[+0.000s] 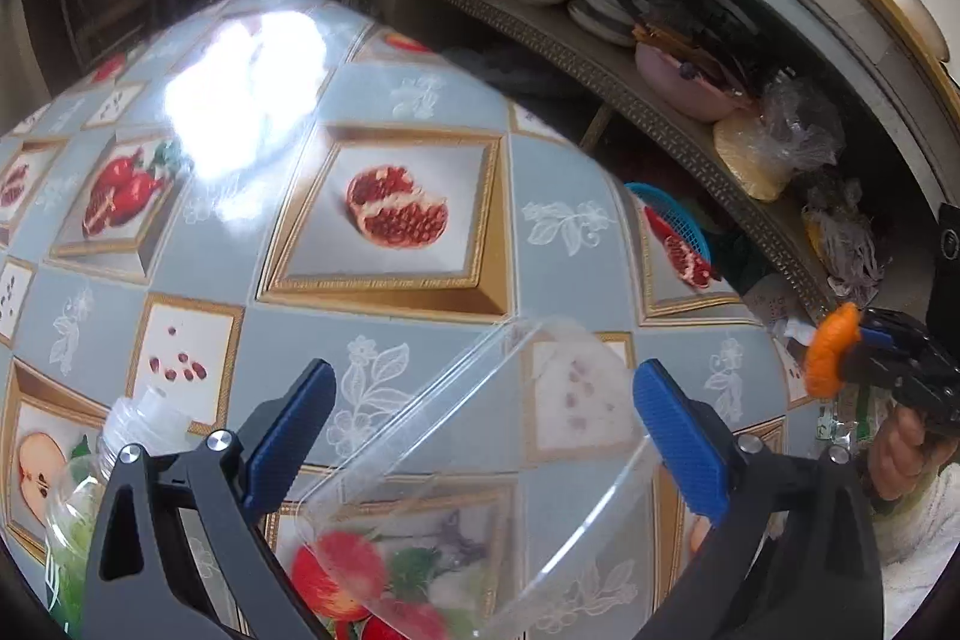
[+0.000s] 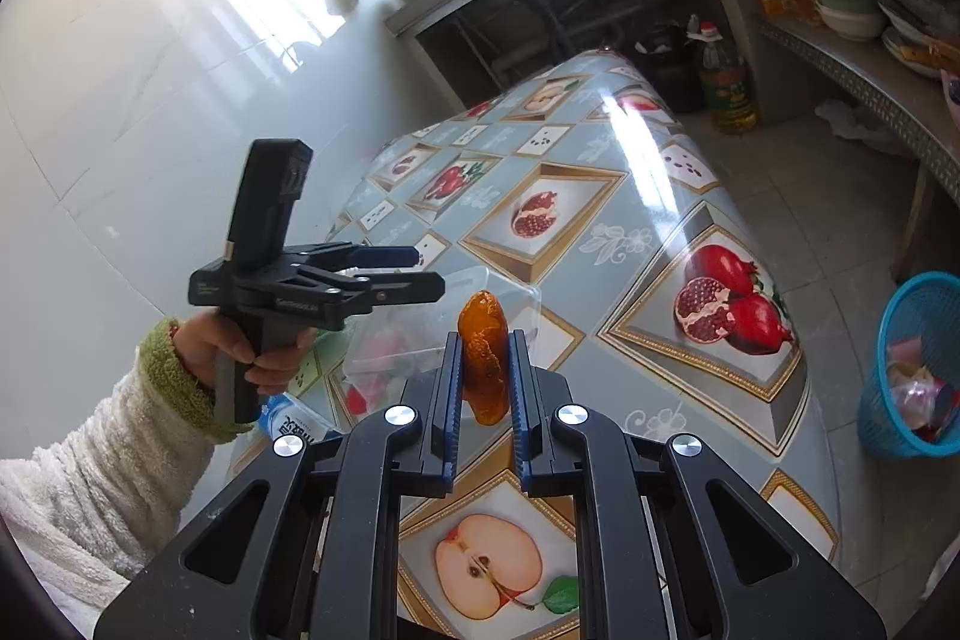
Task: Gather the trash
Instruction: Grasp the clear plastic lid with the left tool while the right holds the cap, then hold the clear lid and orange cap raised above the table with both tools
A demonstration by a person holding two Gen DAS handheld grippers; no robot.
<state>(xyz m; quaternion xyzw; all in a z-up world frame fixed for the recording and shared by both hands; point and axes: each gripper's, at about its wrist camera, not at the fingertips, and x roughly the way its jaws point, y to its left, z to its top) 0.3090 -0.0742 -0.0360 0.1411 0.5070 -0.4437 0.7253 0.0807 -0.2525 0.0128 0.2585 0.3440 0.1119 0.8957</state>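
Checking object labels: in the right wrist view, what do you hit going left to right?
Person's sleeve → left gripper → orange peel held by the right gripper → pomegranate print on the tablecloth → blue trash basket.

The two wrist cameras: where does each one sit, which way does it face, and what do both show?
Left wrist: sits on the left tool, faces down over the table and clear box; right tool and hand at the right edge.
Right wrist: sits on the right tool gripping orange peel, faces along the table toward the counter; left tool, hand and sleeve show.
Shared: table, clear box, peel, blue basket, shelf dishes.
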